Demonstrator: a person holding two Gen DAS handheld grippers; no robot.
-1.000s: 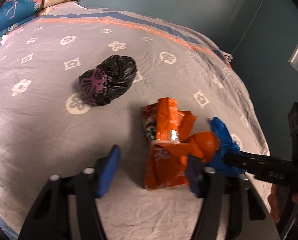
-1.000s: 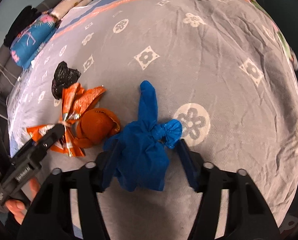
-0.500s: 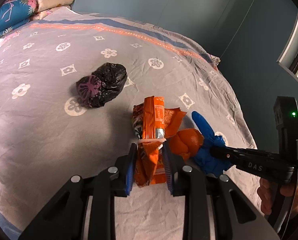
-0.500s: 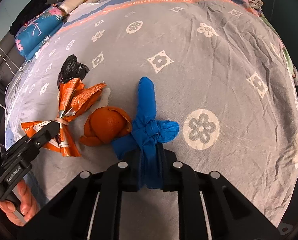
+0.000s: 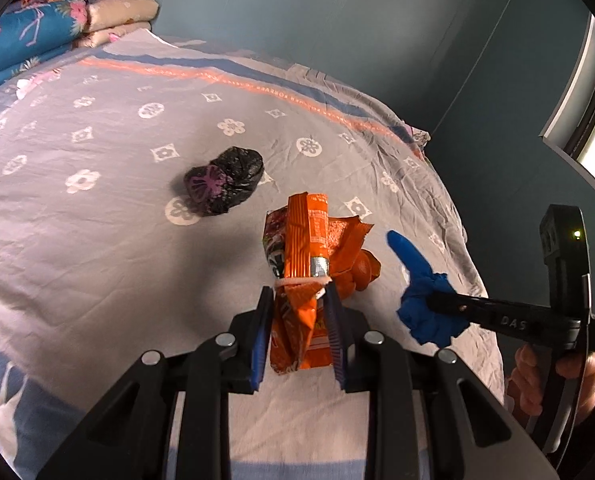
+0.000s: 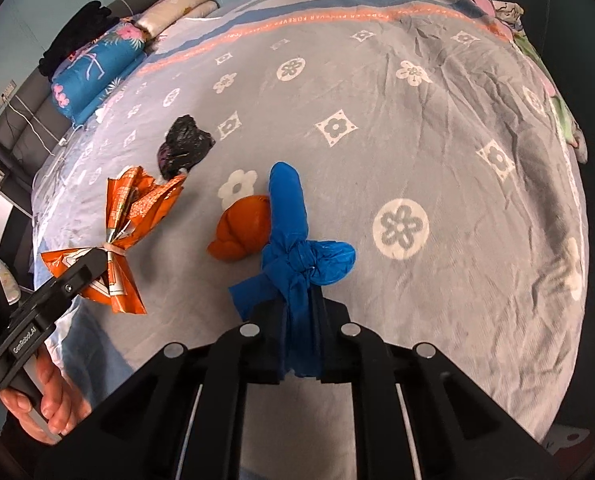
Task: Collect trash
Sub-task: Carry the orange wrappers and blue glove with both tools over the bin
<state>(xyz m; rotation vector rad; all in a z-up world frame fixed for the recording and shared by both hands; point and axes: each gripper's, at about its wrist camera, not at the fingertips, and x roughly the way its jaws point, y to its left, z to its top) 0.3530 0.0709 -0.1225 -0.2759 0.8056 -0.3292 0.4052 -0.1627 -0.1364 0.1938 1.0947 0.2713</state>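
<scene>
Lifting now: the left gripper (image 5: 299,304) is clamping the wrappers (image 5: 303,256), the right gripper (image 6: 299,300) the glove (image 6: 293,248), both closed since a second ago.

4 pieces of trash show over the grey bedspread. An orange snack wrapper (image 5: 303,280), tied at its waist with a band into a bow shape, is pinched upright. A knotted blue glove (image 6: 297,248) is also pinched. An orange peel (image 6: 243,232) lies between them. A crumpled black bag (image 5: 225,180) lies farther off.
</scene>
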